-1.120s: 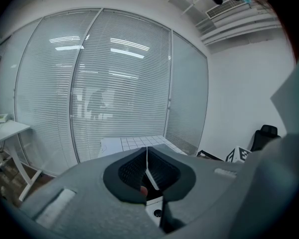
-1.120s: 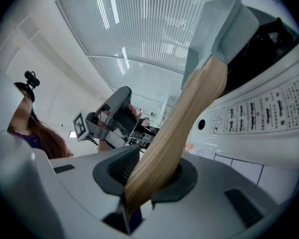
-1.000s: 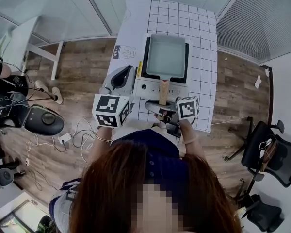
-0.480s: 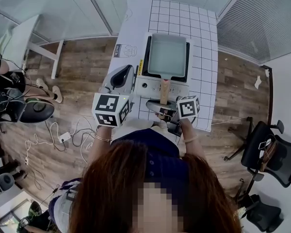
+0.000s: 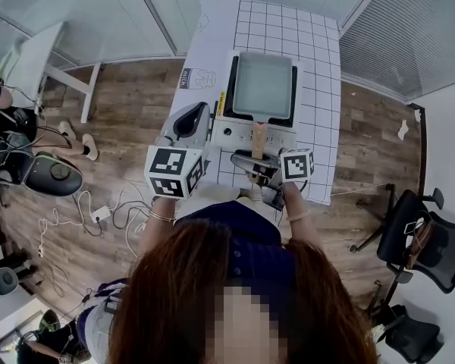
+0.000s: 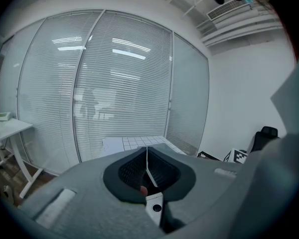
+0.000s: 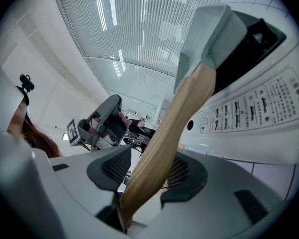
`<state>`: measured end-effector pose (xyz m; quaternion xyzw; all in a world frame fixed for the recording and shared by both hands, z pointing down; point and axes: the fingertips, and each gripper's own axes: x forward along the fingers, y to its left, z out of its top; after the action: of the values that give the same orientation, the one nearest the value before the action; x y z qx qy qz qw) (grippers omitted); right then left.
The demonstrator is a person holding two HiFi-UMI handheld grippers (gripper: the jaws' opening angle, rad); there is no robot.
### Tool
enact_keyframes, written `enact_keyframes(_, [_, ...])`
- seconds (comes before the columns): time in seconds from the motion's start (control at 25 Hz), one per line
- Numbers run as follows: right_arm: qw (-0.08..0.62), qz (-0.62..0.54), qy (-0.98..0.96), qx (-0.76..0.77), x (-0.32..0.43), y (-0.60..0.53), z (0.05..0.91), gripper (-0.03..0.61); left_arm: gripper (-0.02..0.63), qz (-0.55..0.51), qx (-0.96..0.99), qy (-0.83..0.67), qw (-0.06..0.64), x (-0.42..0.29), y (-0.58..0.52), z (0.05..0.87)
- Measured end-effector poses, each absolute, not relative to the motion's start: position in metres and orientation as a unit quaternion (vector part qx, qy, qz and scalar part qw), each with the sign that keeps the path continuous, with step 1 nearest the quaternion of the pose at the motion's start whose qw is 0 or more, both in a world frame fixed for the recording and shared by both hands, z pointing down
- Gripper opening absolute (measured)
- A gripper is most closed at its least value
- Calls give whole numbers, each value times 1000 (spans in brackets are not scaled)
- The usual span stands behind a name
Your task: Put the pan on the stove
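The square grey pan (image 5: 261, 86) sits on the white stove (image 5: 235, 135), its smooth wooden handle (image 7: 164, 128) between the opening jaws of the right gripper (image 7: 149, 172); the left gripper (image 6: 147, 157) is closed, empty.

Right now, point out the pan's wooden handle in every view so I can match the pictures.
Head view: wooden handle at centre, running from the pan toward the person.
Left gripper view: not in it.
Right gripper view: wooden handle crosses diagonally, bottom centre to upper right, between the right gripper's opening tongs.
Shared landmark: the stove's white control panel.
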<state>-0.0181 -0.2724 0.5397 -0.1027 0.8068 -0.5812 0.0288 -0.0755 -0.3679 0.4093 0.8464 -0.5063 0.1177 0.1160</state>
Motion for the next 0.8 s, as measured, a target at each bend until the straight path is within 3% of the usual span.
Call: enact_keyframes(0.8, [86,-597,772,-201,26,-278,543,231,18,109,849,-504,115,-70,-339,405])
